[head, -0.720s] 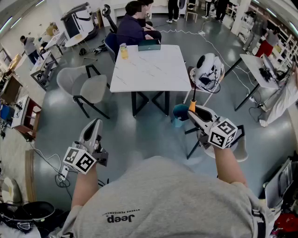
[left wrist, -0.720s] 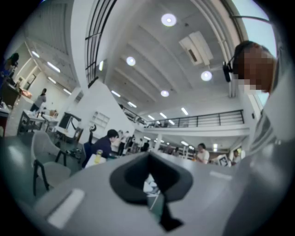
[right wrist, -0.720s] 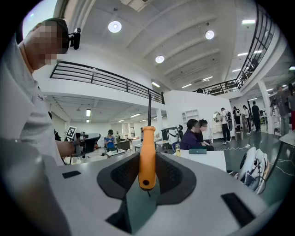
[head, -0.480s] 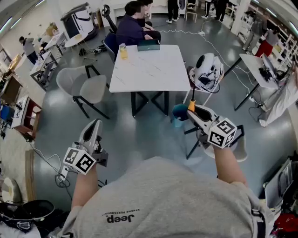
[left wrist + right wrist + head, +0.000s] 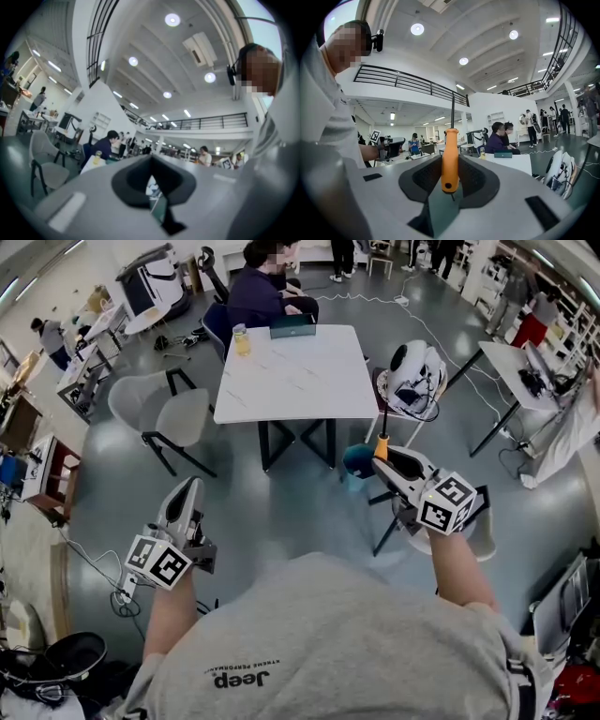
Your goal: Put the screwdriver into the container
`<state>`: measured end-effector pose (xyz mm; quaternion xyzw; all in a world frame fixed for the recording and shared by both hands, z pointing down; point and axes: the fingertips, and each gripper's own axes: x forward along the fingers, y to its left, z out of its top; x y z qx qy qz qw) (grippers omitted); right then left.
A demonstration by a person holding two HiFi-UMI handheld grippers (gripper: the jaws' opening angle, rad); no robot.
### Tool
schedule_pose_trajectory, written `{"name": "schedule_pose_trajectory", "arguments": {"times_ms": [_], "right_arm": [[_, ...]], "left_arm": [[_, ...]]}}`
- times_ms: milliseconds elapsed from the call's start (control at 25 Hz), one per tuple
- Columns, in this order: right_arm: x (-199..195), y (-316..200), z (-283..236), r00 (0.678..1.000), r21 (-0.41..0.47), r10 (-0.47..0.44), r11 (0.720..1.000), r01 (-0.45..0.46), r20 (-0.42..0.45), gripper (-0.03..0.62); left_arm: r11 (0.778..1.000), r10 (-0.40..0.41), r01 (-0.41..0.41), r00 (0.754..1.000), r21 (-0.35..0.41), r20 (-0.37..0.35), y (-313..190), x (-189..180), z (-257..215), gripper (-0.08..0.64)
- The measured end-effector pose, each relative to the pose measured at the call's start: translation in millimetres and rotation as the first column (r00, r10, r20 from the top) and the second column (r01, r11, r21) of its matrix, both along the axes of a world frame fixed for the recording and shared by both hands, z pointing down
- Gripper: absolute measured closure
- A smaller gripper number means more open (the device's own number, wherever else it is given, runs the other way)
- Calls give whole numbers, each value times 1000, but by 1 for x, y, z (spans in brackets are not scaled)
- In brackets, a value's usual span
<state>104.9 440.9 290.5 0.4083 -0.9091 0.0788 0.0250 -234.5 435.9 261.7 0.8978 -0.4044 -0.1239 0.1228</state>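
Note:
My right gripper (image 5: 382,463) (image 5: 450,177) is shut on an orange-handled screwdriver (image 5: 382,447) (image 5: 450,159). The screwdriver stands upright, its thin dark shaft pointing up and its handle butt between the pads. Just left of the gripper's tip in the head view, a teal container (image 5: 354,461) stands on the floor, partly hidden by the jaws. My left gripper (image 5: 192,489) (image 5: 153,186) hangs at the lower left, far from both. Its jaws stand together with only a thin slit and nothing between them.
A white marble-topped table (image 5: 295,371) stands ahead with seated people (image 5: 258,292) at its far side. A grey chair (image 5: 159,413) is to its left, and a chair with a white helmet-like object (image 5: 417,376) to its right. A desk (image 5: 525,371) stands far right. Cables lie on the grey floor.
The head view has shifted slightly. My right gripper with the screwdriver has edged a little up and left, nearer the teal container. The left gripper has stayed put.

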Motion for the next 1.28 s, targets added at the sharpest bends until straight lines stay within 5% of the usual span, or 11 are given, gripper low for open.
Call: {"name": "schedule_pose_trajectory", "arguments": {"times_ms": [880,1280], "right_arm": [[90,37,4,997,16,-69,998,68,31,483],[89,-1,19,996,1,-75,997,75,40,483]], "left_arm": [[1000,28,-28,1000,-15,12,12,112,-5,560],[999,21,-21,1000,-30,8,-24,109,7,560]]}}
